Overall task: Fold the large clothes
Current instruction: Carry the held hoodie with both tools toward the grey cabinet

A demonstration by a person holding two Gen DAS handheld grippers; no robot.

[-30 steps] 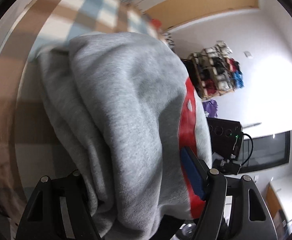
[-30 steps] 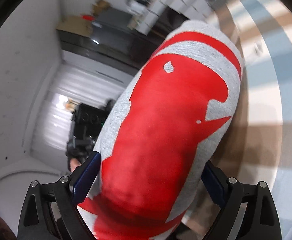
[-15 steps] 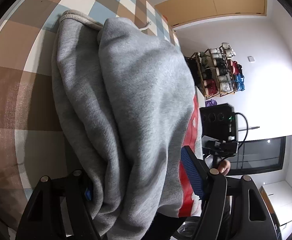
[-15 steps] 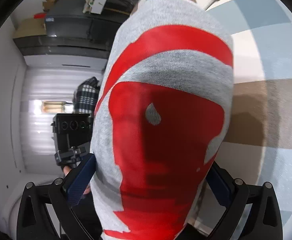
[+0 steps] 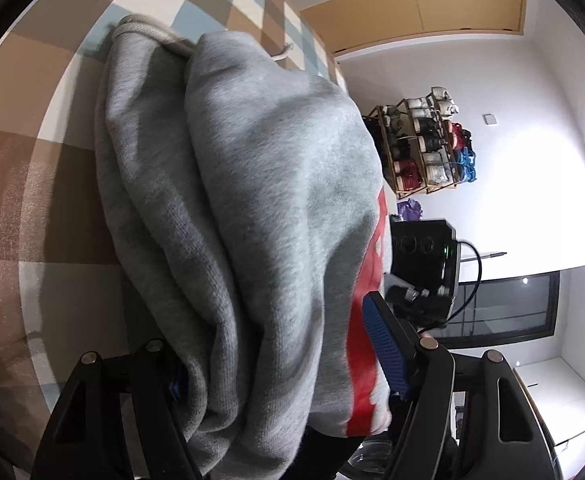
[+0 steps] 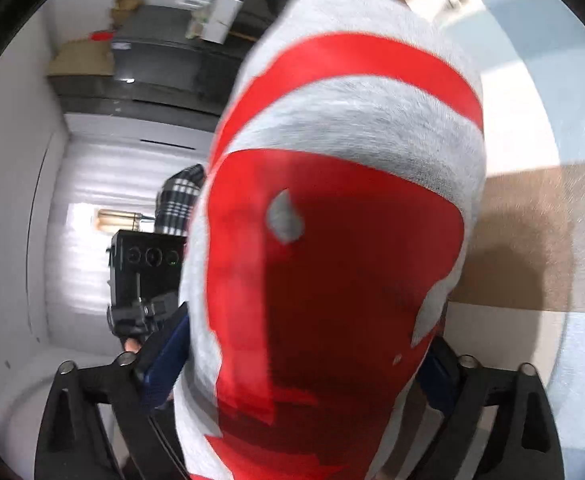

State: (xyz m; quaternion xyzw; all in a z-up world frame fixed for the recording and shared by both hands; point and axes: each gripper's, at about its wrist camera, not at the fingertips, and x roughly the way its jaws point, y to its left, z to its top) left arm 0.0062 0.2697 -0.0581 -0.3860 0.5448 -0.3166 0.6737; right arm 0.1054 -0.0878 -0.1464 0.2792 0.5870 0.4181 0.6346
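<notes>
Checked cloth [image 5: 8,184] lies under a bunched grey sweatshirt [image 5: 260,208] filling both grippers' jaws, grip unclear

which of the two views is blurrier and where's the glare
Right wrist view: motion-smeared, the sweatshirt's red print and the room behind streak. Left wrist view: sharp, grey knit crisp, but the white wall is blown out by glare.

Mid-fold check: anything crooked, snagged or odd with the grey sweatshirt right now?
Nothing damaged. The grey sweatshirt with the red print is bunched in thick, uneven folds, and its pale drawcord trails loose onto the checked brown, cream and blue cloth.
</notes>
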